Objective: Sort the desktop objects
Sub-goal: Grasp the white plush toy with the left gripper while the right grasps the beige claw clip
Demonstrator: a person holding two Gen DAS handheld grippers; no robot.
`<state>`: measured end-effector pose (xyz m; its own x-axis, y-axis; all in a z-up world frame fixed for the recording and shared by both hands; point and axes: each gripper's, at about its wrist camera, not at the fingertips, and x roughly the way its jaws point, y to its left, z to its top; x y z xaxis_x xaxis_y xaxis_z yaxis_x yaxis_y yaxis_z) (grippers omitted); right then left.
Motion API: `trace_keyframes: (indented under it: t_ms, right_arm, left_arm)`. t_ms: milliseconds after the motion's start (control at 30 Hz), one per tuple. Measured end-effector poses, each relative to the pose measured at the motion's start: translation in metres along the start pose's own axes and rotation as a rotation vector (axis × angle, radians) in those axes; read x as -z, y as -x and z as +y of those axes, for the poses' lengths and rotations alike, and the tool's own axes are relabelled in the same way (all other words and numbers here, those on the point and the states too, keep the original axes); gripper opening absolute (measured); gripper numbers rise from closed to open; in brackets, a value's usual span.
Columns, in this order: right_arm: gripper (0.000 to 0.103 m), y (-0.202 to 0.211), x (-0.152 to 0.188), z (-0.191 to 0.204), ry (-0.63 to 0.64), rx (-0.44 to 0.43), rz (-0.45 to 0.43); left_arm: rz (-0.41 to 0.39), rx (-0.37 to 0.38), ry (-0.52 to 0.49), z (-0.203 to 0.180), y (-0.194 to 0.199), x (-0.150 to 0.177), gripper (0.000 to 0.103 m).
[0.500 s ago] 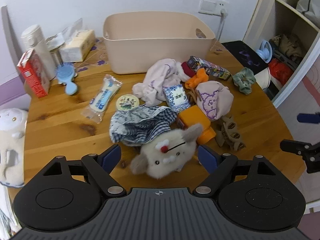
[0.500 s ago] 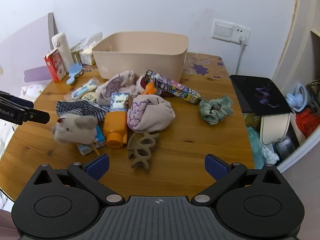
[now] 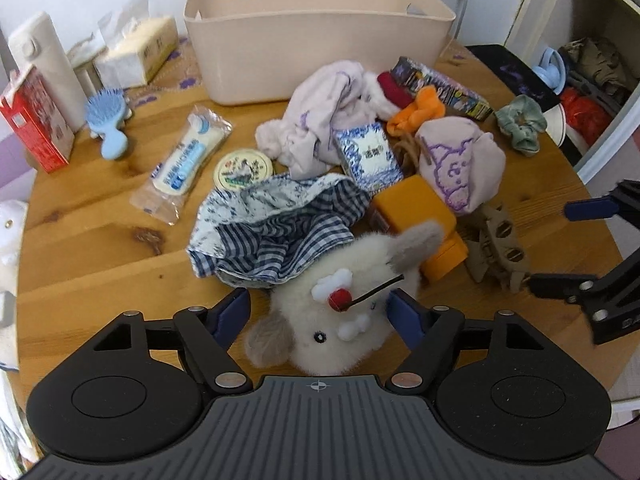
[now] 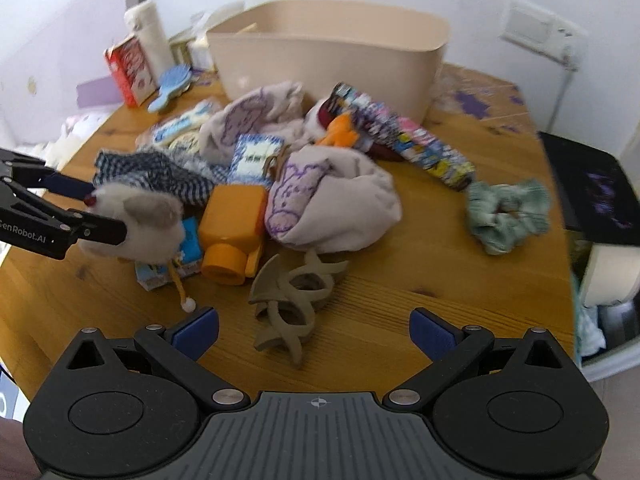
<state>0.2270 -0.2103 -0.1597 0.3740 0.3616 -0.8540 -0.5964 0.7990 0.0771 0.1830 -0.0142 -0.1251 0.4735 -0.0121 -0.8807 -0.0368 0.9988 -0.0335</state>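
Wooden table under clutter; beige bin at back. My left gripper fingers apart, straddling plush mouse at near edge. My right gripper wide apart over tan hair claw.

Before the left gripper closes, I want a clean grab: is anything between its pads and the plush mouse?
Nothing visible. The left gripper is open with the plush mouse already between its pads. The checked cloth only borders the mouse's far side, outside the jaws.
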Motion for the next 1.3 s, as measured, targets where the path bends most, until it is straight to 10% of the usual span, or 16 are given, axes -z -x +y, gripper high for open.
trace_keyframes:
  t_ms: [167,367,667,1300]
  right_arm:
    - [0.097,-0.028,-0.002,0.006,0.037,-0.029,0.047]
    - [0.084,-0.046,-0.001,0.003,0.023,-0.034,0.082]
    - [0.034,-0.044,0.004,-0.001,0.012,-0.083,0.069]
    - [0.032,0.012,0.000,-0.009,0.027,-0.056,-0.057]
  left_arm:
    - [0.034,0.012,0.019,-0.003,-0.012,-0.001,0.075]
    - [0.069,0.045,0.045,-0.009,-0.015,-0.002,0.043]
    - [0.077,0.061,0.034,-0.016,-0.005,0.004,0.022]
    - [-0.012,0.120,0.058,-0.004,0.039,-0.005,0.021]
